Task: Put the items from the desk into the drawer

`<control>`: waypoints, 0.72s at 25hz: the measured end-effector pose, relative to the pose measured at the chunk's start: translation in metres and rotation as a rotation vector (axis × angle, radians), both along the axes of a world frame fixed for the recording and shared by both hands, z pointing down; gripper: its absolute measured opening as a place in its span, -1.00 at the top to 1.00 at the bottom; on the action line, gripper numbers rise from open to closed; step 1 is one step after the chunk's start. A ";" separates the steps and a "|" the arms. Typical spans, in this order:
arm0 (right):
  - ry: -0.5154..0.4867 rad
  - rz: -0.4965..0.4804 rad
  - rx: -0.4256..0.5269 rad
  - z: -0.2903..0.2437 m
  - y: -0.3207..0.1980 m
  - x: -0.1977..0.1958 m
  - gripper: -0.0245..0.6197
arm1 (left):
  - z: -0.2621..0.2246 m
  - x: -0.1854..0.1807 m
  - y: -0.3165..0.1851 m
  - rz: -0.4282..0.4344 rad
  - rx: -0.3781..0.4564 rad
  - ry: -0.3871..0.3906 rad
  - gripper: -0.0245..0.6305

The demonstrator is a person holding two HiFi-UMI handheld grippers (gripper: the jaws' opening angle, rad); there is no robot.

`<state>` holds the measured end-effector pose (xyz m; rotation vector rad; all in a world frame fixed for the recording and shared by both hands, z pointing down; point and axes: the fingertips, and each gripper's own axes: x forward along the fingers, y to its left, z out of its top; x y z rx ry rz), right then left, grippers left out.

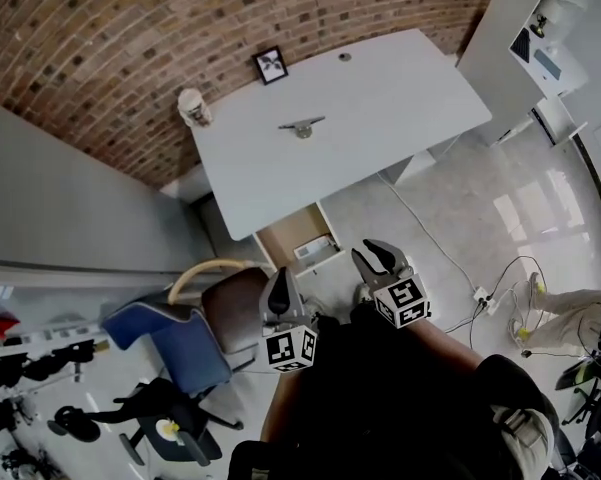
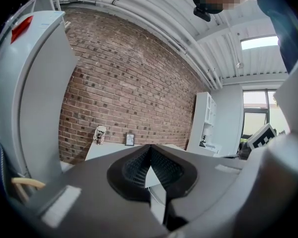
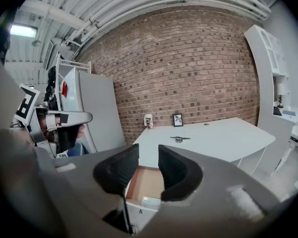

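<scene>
**Both grippers short of the desk, items across the open drawer**

The white desk (image 1: 380,98) is seen ahead of the person, its far edge against the brick wall. The drawer (image 1: 292,236) stands pulled out from under the near edge, close to the near-left corner, with its wooden floor showing and a white item (image 1: 315,248) lying at its front.

The left gripper (image 1: 278,290) and the right gripper (image 1: 376,255) are held well short of the near edge and touch nothing. The left gripper's pads are pressed together at their tips with nothing between them. The right gripper's pads are spread, and only the drawer is seen through the gap.

Three things are left on the worktop. A patterned cup (image 1: 193,106) stands upright at the far-left corner. A small picture frame (image 1: 271,64) stands at the far edge, just right of the cup. A small metal object (image 1: 302,126) lies near the middle of the worktop, its thin bar roughly parallel to the far edge.

All three lie beyond the drawer, straight ahead of the jaws. The metal object is judged nearest, and the right gripper, already spread, is the better placed for it. The bar would be best crossed by the jaws, not lined up with them.
</scene>
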<state>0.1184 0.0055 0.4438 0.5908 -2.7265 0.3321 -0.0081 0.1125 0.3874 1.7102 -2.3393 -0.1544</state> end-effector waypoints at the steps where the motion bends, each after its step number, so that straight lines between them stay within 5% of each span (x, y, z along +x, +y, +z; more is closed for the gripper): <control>1: -0.005 0.000 0.000 -0.002 -0.002 0.002 0.53 | -0.002 0.003 -0.001 -0.002 0.001 -0.003 0.88; 18: -0.042 -0.066 -0.023 0.002 -0.051 0.003 0.53 | -0.027 0.036 -0.027 -0.079 0.012 -0.027 0.88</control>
